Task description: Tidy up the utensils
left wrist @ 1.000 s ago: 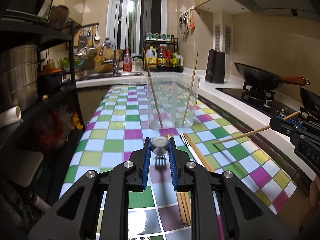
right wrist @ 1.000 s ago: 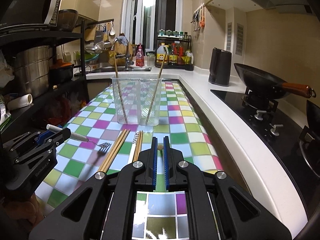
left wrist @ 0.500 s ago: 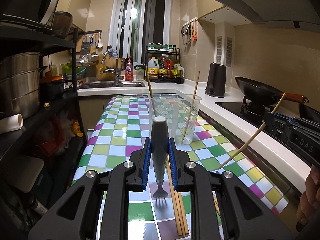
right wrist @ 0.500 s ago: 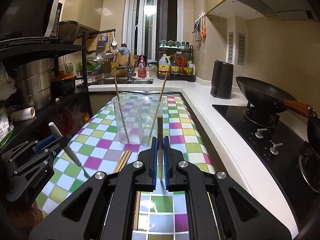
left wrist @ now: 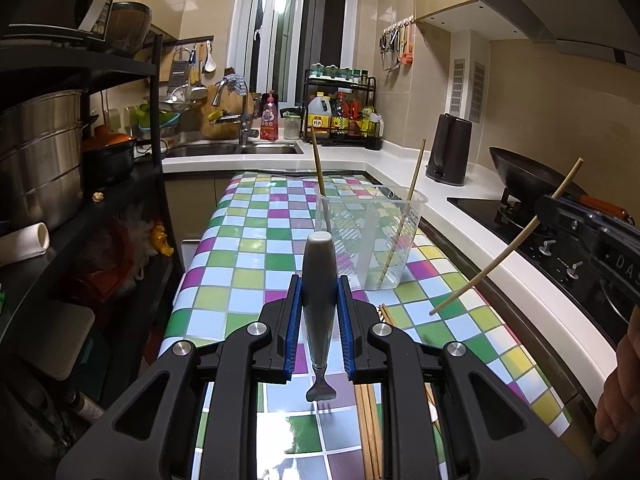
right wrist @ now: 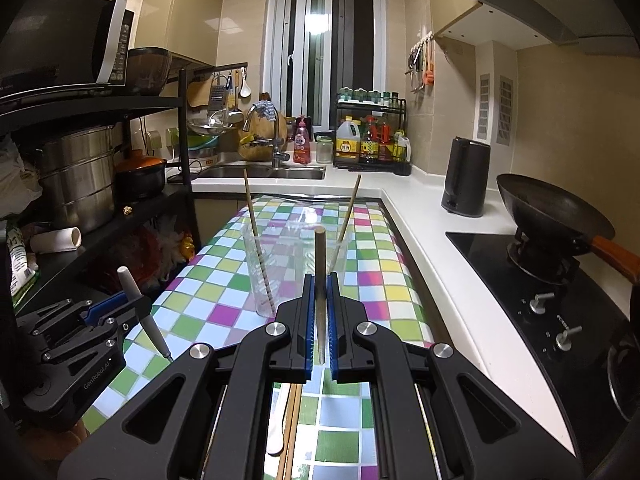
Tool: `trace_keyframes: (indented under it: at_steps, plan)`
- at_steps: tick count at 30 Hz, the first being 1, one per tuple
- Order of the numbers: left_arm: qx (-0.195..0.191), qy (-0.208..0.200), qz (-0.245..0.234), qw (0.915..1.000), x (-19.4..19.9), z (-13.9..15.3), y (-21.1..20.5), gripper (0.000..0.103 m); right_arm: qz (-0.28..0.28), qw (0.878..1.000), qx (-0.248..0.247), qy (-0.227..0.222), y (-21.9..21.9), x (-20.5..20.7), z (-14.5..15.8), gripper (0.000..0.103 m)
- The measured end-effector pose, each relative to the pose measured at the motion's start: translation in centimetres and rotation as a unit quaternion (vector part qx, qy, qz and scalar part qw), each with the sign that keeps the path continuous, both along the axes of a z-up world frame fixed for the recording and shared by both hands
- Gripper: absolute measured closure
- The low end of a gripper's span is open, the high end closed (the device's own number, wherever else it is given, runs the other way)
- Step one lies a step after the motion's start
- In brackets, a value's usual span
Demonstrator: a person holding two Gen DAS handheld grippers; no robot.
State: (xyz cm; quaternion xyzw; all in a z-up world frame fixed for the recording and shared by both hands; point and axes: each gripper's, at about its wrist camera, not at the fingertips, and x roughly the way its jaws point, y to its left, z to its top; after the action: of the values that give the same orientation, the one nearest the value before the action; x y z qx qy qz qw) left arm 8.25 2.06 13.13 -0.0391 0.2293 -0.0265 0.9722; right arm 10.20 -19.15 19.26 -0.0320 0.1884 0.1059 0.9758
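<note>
- The left gripper is clamping its blue-padded jaws on a small metal fork with a thick grey-white handle, holding it above the table with the rounded handle end pointing up and the tines hanging low.
- The right gripper is pinching, jaws almost together, a single pale wooden chopstick, which is standing nearly upright between the pads in the right wrist view; in the left wrist view the same stick is slanting across the air at the right.
- Just beyond both grippers, a clear plastic measuring jug with printed scale lines is standing upright on the table covered in a chequered green, pink, yellow and white oilcloth.
- Two more wooden chopsticks are leaning inside the jug, one against the left wall, one against the right, their tops sticking out above the rim.
- Several loose wooden chopsticks are lying flat on the cloth under the left gripper.
- A white spoon is lying beside the loose sticks below the right gripper.
</note>
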Motion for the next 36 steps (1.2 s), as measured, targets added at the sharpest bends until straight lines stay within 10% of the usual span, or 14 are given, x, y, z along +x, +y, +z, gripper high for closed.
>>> trace_keyframes:
  at_steps: [9, 21, 28, 36]
  plan:
    - [-0.023, 0.049, -0.052, 0.9972, 3.3, 2.7, 1.1, 0.086, 0.022, 1.0, 0.018, -0.003, -1.0, 2.9, 4.6, 0.097]
    - [-0.092, -0.001, -0.083, 0.9922, 10.6, 12.6, 3.5, 0.086, 0.052, 0.996, 0.048, -0.062, -0.7, 7.7, 12.1, 0.097]
    - [-0.068, -0.048, -0.081, 0.9932, 15.1, 14.8, 1.3, 0.086, 0.053, 0.997, 0.049, -0.037, -0.1, 11.6, 10.0, 0.097]
    - [-0.028, 0.004, -0.094, 0.9952, 20.4, 8.8, -1.5, 0.086, 0.054, 0.997, 0.049, 0.02, 0.2, 15.1, 4.9, 0.097]
